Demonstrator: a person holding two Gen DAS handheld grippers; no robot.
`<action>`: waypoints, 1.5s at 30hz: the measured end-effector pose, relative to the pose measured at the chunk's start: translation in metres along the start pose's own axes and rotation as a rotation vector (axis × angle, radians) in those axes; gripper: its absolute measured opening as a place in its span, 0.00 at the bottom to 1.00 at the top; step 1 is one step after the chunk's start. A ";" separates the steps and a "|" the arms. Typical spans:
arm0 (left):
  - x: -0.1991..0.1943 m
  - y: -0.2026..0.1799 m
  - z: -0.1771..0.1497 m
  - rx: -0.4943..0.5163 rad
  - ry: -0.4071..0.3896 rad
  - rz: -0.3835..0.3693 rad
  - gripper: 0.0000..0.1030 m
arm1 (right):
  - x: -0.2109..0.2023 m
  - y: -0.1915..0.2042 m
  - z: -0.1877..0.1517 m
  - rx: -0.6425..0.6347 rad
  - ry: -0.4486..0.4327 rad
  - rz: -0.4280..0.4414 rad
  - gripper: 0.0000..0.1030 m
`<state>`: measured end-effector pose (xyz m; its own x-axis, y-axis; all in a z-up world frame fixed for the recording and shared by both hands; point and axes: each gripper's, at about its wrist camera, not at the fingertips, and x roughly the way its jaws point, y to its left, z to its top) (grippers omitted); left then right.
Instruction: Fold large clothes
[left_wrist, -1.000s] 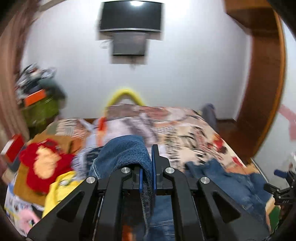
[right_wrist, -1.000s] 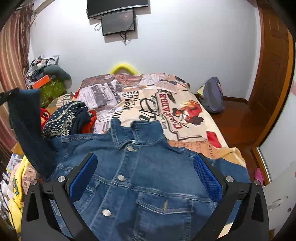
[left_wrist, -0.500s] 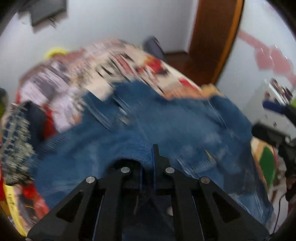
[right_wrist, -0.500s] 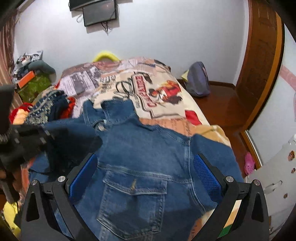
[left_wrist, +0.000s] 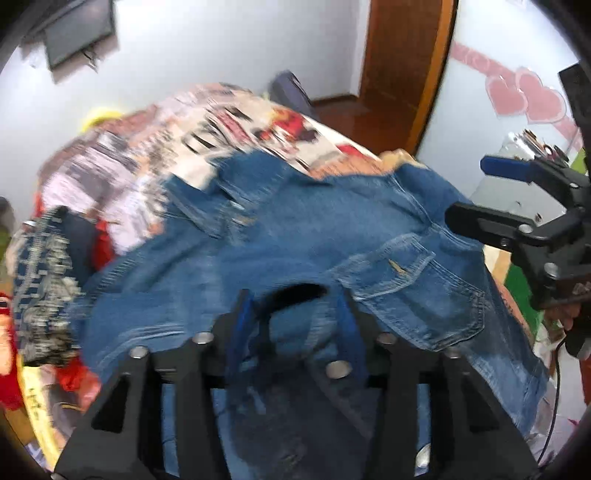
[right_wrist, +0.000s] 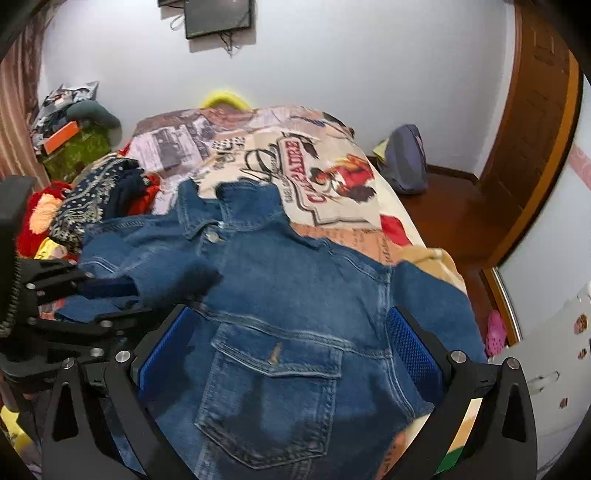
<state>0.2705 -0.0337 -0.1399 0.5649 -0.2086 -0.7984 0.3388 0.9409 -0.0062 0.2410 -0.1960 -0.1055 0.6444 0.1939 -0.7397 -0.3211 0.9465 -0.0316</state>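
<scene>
Denim jacket (right_wrist: 280, 325) spread on printed bedspread (right_wrist: 325, 166), white wall (right_wrist: 351, 55), wooden door (right_wrist: 532, 122)

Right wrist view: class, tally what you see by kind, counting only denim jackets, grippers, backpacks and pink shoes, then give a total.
denim jacket: 1
grippers: 2 (left gripper, right gripper)
backpack: 1
pink shoe: 1
Total: 5

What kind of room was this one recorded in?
Most likely a home bedroom: a denim jacket lies on a bed with a printed bedspread, a screen is mounted on the wall, and a pile of clothes sits alongside.
</scene>
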 end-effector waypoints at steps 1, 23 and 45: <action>-0.011 0.009 -0.002 -0.007 -0.025 0.027 0.55 | 0.000 0.004 0.002 -0.008 -0.007 0.008 1.00; -0.026 0.173 -0.140 -0.288 0.143 0.248 0.76 | 0.069 0.157 0.017 -0.387 0.108 0.154 0.98; 0.017 0.168 -0.157 -0.336 0.222 0.226 0.76 | 0.094 0.153 0.026 -0.347 0.149 0.142 0.12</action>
<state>0.2195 0.1630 -0.2492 0.4090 0.0398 -0.9117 -0.0580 0.9982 0.0176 0.2702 -0.0261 -0.1628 0.4778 0.2527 -0.8413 -0.6310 0.7651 -0.1286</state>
